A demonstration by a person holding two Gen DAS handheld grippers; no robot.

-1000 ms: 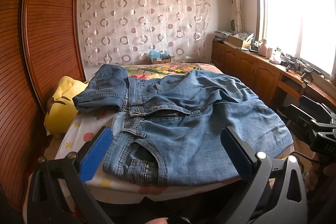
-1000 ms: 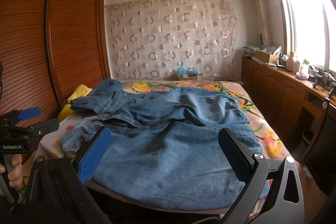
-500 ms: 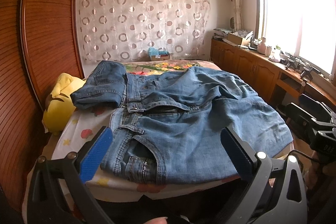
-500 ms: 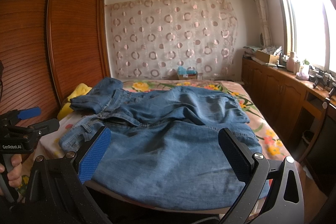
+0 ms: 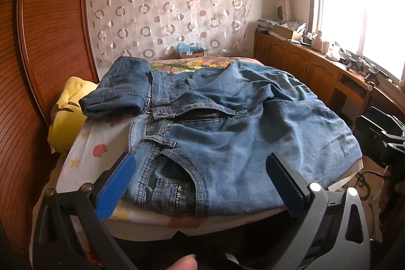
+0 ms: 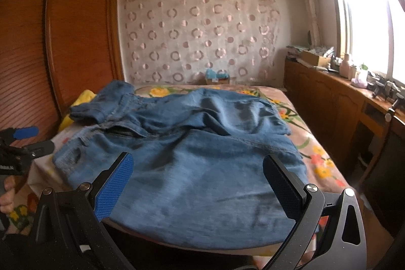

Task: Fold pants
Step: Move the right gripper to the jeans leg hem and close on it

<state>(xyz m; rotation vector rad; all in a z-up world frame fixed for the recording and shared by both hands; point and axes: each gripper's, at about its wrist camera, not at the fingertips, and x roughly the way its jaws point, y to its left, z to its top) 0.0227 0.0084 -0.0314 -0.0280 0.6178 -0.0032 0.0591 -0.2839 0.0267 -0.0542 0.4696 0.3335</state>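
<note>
The jeans (image 5: pixel 227 133) lie spread on the bed (image 5: pixel 96 143), waistband toward 9 o'clock, legs toward 3 o'clock. A second denim piece (image 5: pixel 121 90) sits at 10 o'clock, touching the waistband. A pillow (image 5: pixel 65 115) lies beyond it at the bed's edge, against the wardrobe (image 5: pixel 50 42). At 12 o'clock, behind the bed, hangs the curtain (image 5: pixel 167 9). Cabinets (image 5: pixel 303 67) run along 2 o'clock under the window (image 5: pixel 359 4).

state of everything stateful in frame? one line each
left tool: open, holding nothing, short of the near bed edge
right tool: open, holding nothing
jeans: spread rumpled across the bed, not yet folded
fly zipper: open
front pocket: gaping
bed: covered with a flowered sheet, jeans on it
yellow pillow: wedged between bed and wardrobe
wardrobe: shut
</note>
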